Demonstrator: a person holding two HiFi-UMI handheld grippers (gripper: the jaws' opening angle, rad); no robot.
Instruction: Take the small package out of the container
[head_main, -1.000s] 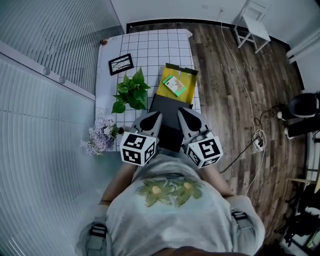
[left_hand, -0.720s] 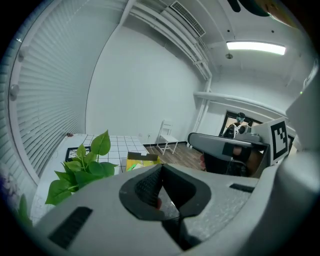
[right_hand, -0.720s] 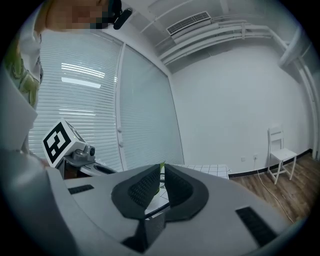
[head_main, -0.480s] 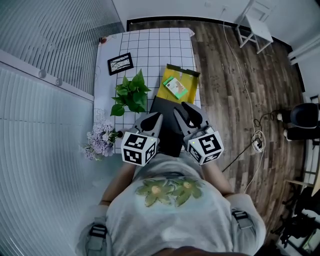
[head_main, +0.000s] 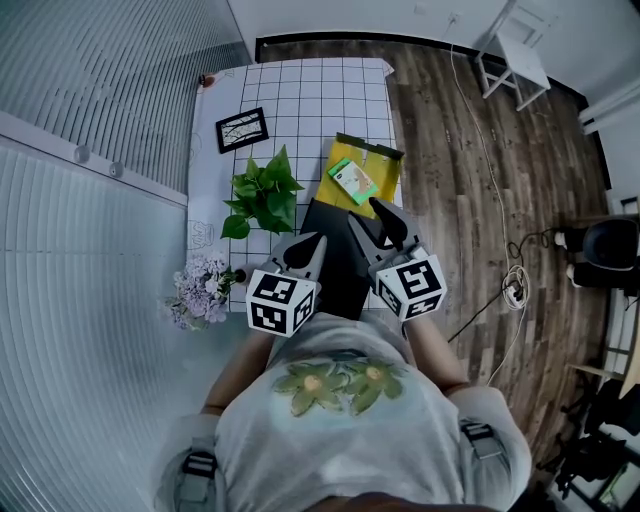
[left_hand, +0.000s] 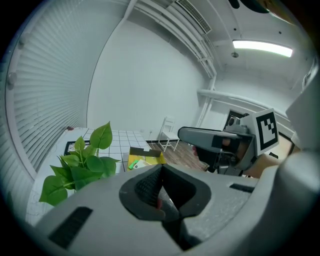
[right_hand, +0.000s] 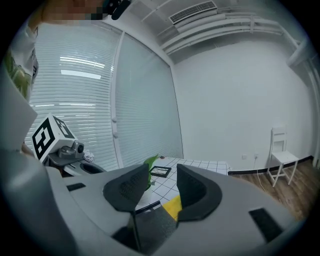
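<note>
The small package (head_main: 351, 180) lies in the yellow container (head_main: 383, 168), upper centre of the head view. I'm still approaching: my right gripper (head_main: 372, 222), just below, has just been opening its jaws, which are empty; my left gripper (head_main: 305, 247) is pressed together. Next, I judge, I reach in and straddle the package.

White tabletop sheet with black grid lines (head_main: 310, 95): matt, smooth; paper or thin cloth, cannot tell

Yellow cardboard container (head_main: 386, 166), at 3 o'clock of the green leafy plant (head_main: 262, 192): matt card, plain brown at the flap edge

Small green-and-white package (head_main: 352, 180) inside it: smooth printed surface, slight sheen

Flat black panel (head_main: 335, 255), at 6 o'clock of the container: matt, finely textured

Leaves: smooth, waxy

Brown plank floor (head_main: 450, 170): wood grain, satin finish
</note>
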